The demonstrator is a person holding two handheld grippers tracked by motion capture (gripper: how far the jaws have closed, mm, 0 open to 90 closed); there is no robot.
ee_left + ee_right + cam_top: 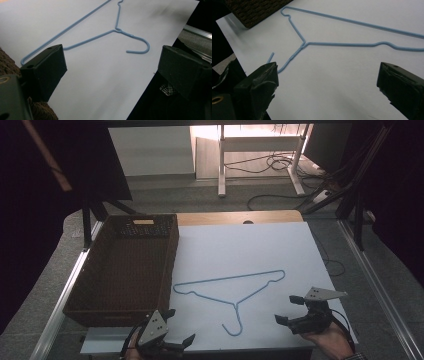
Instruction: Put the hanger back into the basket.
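Wire hanger (235,292), pale blue and thin, lies flat on a white sheet (260,250) covering the tabletop. Triangular frame, notched at both shoulders, twisted neck, hook curling toward the near edge. Long straight bar faces the far side.

Woven basket (125,270), dark brown, rectangular with deep walls and a coarse ribbed weave, sits at the sheet's left; one hanger shoulder lies just beside its right wall.

Left gripper (175,327) at the near edge, close to the basket's front corner, grey three-cornered plate on top. Blocky black jaws spread wide, nothing between them.

Right gripper (289,309), held in a hand (330,340) near the sheet's right corner, jaws likewise wide apart and empty. Hanger hook lies between the two grippers, touching neither.

Bare wooden strip (240,217) shows beyond the sheet's far edge.
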